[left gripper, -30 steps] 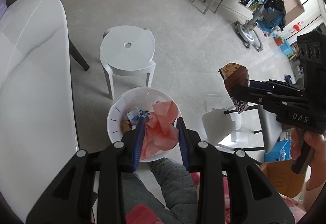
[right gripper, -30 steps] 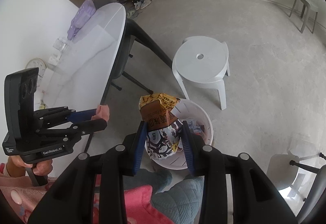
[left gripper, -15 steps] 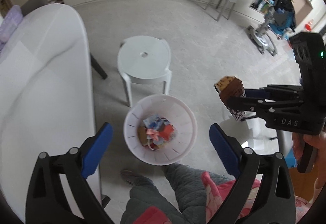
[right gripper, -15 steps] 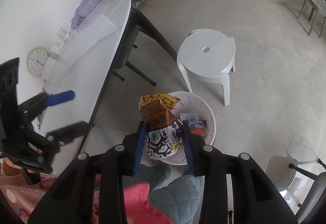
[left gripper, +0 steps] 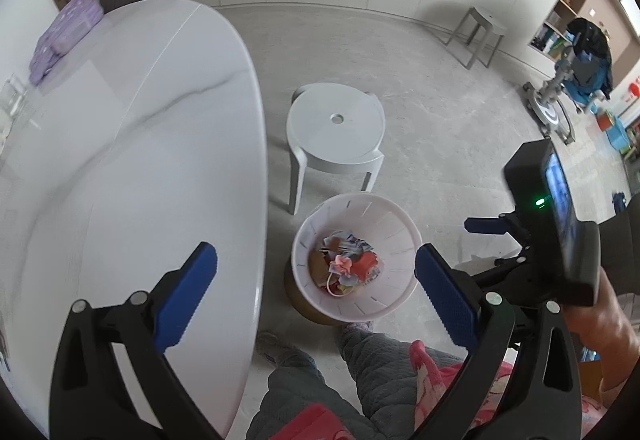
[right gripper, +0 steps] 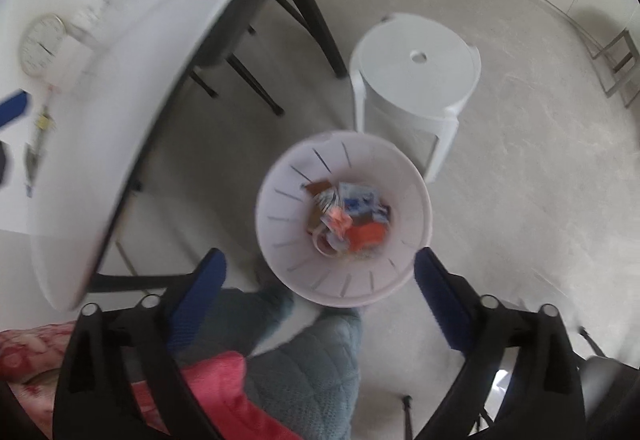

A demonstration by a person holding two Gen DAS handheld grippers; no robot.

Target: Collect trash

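Two grippers hang above a white bin, and both have just let go.

From the left wrist, the left gripper has its blue pads spread wide with nothing between them; its jaws have just been opening. The bin stands on the floor below, beside the white table and just in front of a white stool. Crumpled trash, pink, red and blue-printed scraps, lies at its bottom. At the right edge the person's hand holds the right gripper, whose one visible blue pad carries nothing.

From the right wrist, blurred by motion, the right gripper also stands wide apart, its jaws having just opened, with the bin directly beneath and nothing clamped. The trash sits in the bin's bottom; I cannot pick out single pieces with any certainty.

My judgement: the dropping step is finishing. The next move calls for lifting both tools clear and turning back toward the table to look for any remaining litter.
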